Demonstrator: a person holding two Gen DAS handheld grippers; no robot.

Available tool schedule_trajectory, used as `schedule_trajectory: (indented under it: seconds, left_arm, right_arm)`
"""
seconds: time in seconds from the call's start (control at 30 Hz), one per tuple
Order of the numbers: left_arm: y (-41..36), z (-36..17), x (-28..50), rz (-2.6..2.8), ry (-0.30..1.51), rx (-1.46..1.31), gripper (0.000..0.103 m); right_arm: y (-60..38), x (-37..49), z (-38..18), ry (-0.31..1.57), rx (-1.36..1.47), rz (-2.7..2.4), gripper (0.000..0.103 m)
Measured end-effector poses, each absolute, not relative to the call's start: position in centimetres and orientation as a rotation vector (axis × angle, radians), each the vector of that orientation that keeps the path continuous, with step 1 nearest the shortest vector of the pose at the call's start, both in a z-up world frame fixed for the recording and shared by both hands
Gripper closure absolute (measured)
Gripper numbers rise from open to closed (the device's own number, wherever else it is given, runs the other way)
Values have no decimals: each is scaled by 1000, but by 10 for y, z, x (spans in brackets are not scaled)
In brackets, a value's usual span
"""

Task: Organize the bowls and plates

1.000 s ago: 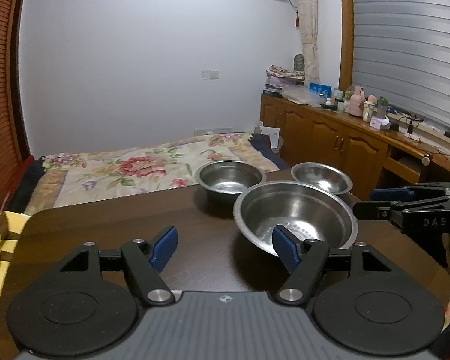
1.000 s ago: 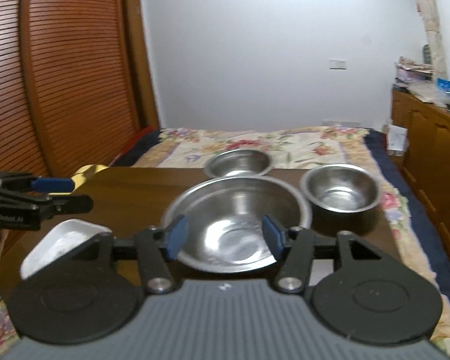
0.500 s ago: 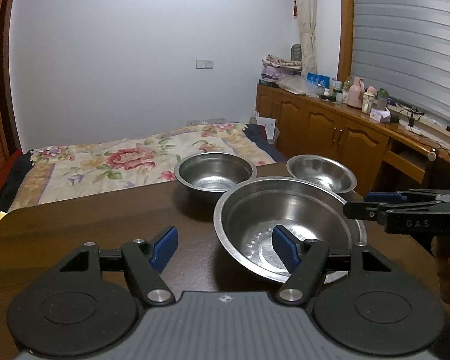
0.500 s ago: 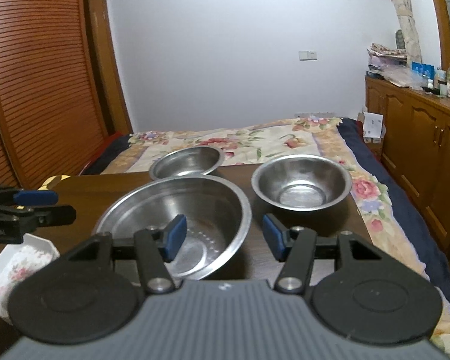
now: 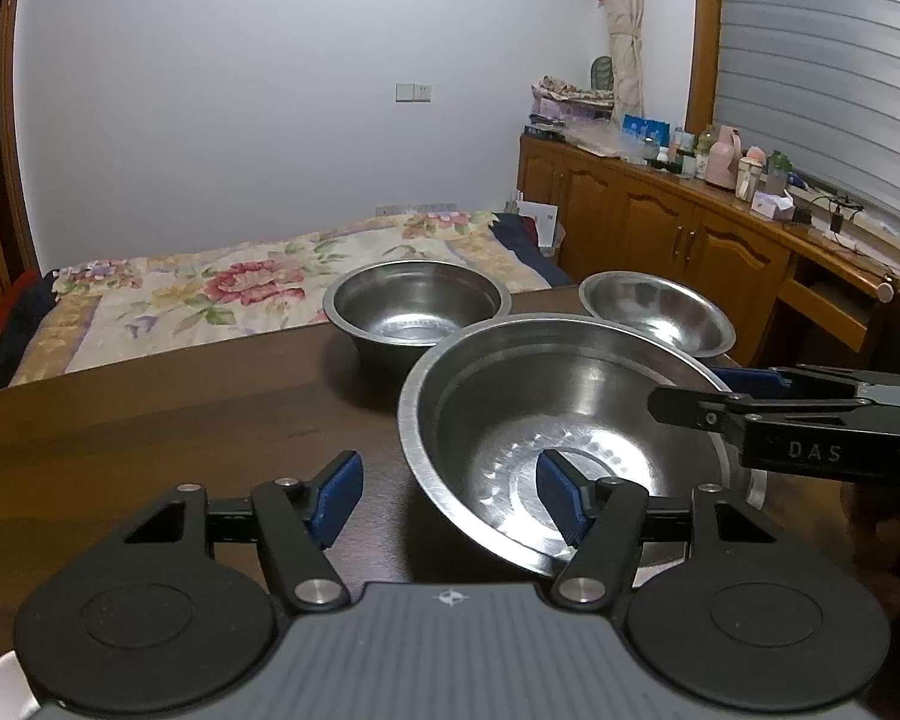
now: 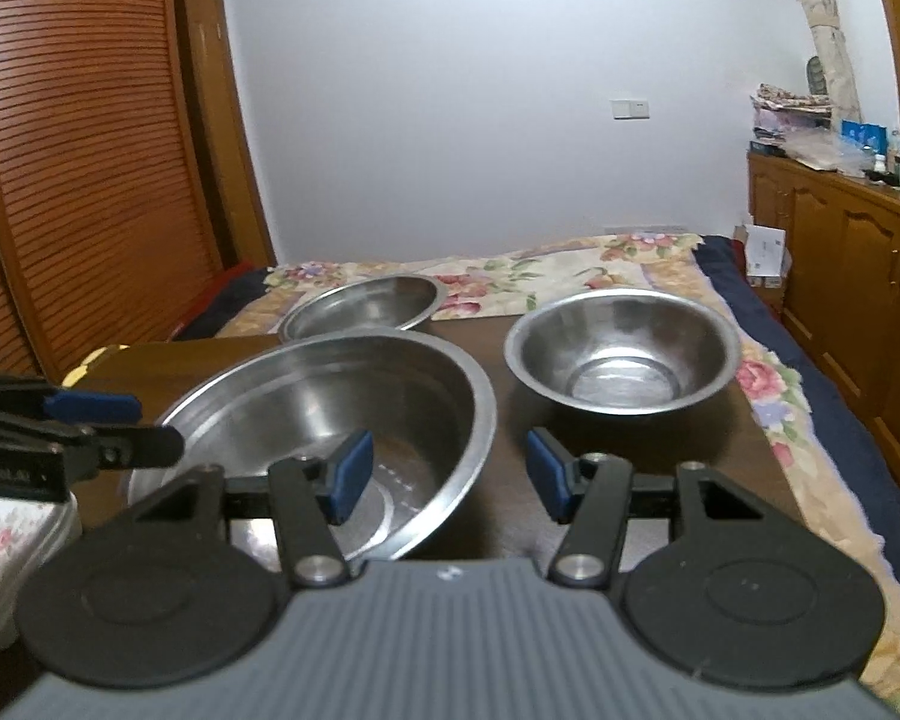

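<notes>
We have the big bowl (image 5: 570, 420) on the table (image 5: 180, 420), nearest to us, with two smaller bowls behind it: the deep bowl (image 5: 417, 306) at the far edge and the flared bowl (image 6: 621, 348) to its right. A flowered plate (image 6: 6, 534) sits low at the left, partly hidden.

What matters is how the big bowl's rim lies to each set of jaws. Our left gripper (image 5: 450, 492) straddles the near-left rim: one pad hangs inside the bowl, the other outside over the table, and the jaws are closing with the rim between them, not yet touching. Our right gripper (image 6: 447, 474) straddles the near-right rim the same way, jaws about half open, pads clear of the metal.

So both hands flank the one bowl from opposite sides. We judge a two-handed lift by the rim is next, each needing to drop a little before pinching.
</notes>
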State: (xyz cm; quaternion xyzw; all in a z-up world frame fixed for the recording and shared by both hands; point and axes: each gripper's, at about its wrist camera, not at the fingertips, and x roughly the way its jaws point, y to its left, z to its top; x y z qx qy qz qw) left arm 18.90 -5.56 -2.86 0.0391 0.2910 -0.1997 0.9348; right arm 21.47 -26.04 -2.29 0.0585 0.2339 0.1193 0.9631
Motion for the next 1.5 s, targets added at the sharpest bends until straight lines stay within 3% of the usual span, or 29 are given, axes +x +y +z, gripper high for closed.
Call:
schedule_trajectory:
  seconds: [0.2,0.57,0.93,1.07,1.17,1.27,1.37,1.5]
  left_arm:
    - [-59,-29,191,-403,604,47,37]
    - [-61,-34,200,-385,639,14,49]
    - [-61,-36,200,-385,652,4,50]
    - [-61,-38,200,-383,663,0,64]
    - [-61,-39,200,-385,669,0,75]
    - [-60,-38,199,-386,674,-3,76]
    - [-58,-36,195,-388,674,-11,75]
    - [-55,-28,185,-387,651,-11,75]
  right_arm:
    - [-263,220,-24,467,145,282,46]
    - [-266,225,-31,479,181,332,46]
    - [-271,229,-33,482,200,327,46]
    - [-271,230,-34,486,201,330,46]
    - [-271,230,-35,489,201,337,52]
    - [-271,232,-35,498,210,353,66]
    - [-274,234,-37,505,236,353,73]
    - [-274,230,-35,504,240,359,73]
